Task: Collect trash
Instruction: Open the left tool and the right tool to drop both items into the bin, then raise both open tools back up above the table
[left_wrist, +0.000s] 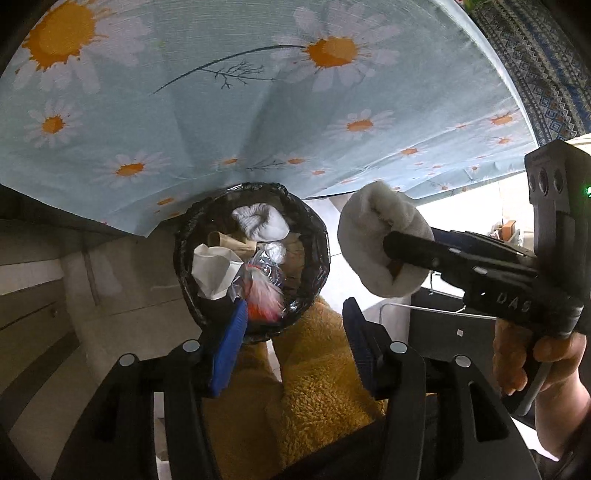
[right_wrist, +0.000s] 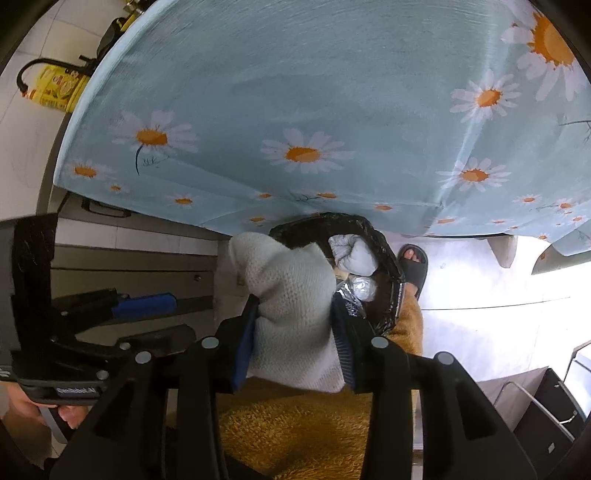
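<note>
A round trash bin lined with a black bag (left_wrist: 317, 236) stands on the floor below the table edge, holding a white sock (left_wrist: 260, 221), crumpled paper (left_wrist: 214, 269) and clear plastic wrap. It also shows in the right wrist view (right_wrist: 388, 254). My right gripper (right_wrist: 295, 317) is shut on a white knitted sock (right_wrist: 291, 295), held just left of and above the bin; the left wrist view shows that sock (left_wrist: 373, 240) to the bin's right. My left gripper (left_wrist: 295, 332) is open and empty, hovering above the bin's near rim.
A light blue daisy tablecloth (left_wrist: 221, 110) hangs over the table above the bin. An orange fluffy garment (left_wrist: 314, 387) fills the foreground. A foot in a grey slipper (right_wrist: 413, 269) stands beside the bin. A yellow bottle (right_wrist: 59, 88) sits at the far left.
</note>
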